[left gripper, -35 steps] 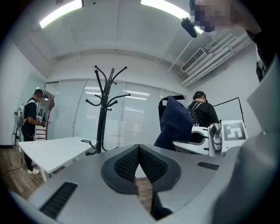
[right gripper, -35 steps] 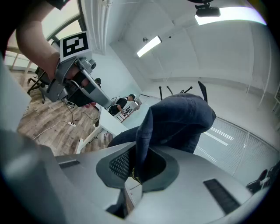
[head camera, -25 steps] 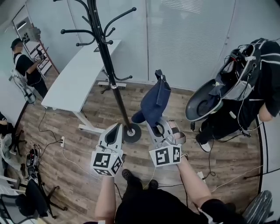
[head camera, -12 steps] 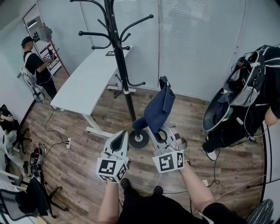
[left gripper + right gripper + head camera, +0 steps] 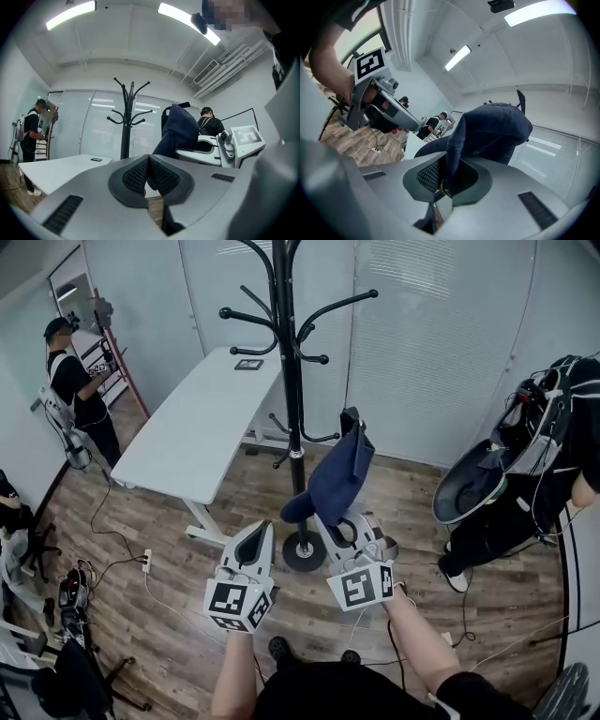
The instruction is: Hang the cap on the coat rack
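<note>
The cap (image 5: 336, 474) is soft dark-blue cloth with a curved bill. It hangs limp and folded on the near side of the rack (image 5: 292, 390), just right of its pole and below the hooks (image 5: 349, 304), resting on none of them. The right gripper (image 5: 334, 524) has its jaws narrowed onto a fold of the cap, and the cloth is pinched between the ribbed black pads (image 5: 425, 177). The left gripper (image 5: 261, 529) sits left of the pole at the same nearness. Its mesh-textured pads (image 5: 136, 177) meet at the tips with nothing between them. Both grippers are smooth grey plastic shells.

The rack is a slim black metal pole with curved, knob-tipped arms, standing on a round black base (image 5: 305, 551). The floor (image 5: 169, 568) under it is wood plank.

A long white table (image 5: 197, 427) runs away to the rack's left, and its near end comes close to the pole. Behind the rack stands a pale wall with blinds (image 5: 422, 334). A person (image 5: 70, 390) in black stands far left of the rack, and another (image 5: 562, 456) stands well to its right, with a grey shell-shaped rig (image 5: 469, 491).
</note>
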Demonstrator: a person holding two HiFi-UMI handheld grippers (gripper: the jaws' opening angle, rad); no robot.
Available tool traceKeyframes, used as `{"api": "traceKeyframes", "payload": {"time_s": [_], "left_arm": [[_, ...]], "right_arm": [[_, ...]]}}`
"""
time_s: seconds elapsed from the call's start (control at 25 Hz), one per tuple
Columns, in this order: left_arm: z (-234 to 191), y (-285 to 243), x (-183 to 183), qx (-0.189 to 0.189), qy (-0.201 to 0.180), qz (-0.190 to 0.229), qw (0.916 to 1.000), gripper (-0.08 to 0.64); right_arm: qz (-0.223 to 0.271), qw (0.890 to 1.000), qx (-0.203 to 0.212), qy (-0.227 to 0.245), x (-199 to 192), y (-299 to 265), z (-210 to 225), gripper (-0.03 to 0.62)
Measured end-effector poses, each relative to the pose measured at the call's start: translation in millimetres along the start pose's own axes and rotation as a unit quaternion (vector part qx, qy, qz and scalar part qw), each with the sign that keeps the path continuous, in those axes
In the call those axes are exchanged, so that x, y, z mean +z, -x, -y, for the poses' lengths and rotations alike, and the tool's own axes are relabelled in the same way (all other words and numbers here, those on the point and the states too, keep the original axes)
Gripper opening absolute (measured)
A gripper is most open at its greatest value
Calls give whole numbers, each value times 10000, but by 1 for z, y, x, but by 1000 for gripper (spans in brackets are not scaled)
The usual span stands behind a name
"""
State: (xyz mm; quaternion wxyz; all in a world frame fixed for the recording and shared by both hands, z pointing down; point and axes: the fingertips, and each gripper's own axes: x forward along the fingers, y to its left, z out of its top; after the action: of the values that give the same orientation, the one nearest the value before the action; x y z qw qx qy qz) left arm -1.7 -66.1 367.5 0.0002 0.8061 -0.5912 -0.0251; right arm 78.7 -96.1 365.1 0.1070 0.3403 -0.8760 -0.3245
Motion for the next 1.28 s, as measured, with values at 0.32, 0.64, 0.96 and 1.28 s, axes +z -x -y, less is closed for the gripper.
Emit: {"api": "traceKeyframes", "payload": {"time_s": [0.32,0.64,0.96,1.28], "left_arm": [[-72,7,2,-248,98,49,9996,15],[-119,21,-1,-394,87,62,9992,15],[-146,32,-13,-166,176,-65,9997,15],[-179,7,-17,12,113,-218,9997,15]], "right_arm": [[-62,9999,-99,-56,26,-63,-22,49],[-157,9997,-177,-62,40,-105,-45,49],[-113,9998,135,-126,41,-140,-59,49],[86,9992,288,-270,41,-194,-52,49]]}}
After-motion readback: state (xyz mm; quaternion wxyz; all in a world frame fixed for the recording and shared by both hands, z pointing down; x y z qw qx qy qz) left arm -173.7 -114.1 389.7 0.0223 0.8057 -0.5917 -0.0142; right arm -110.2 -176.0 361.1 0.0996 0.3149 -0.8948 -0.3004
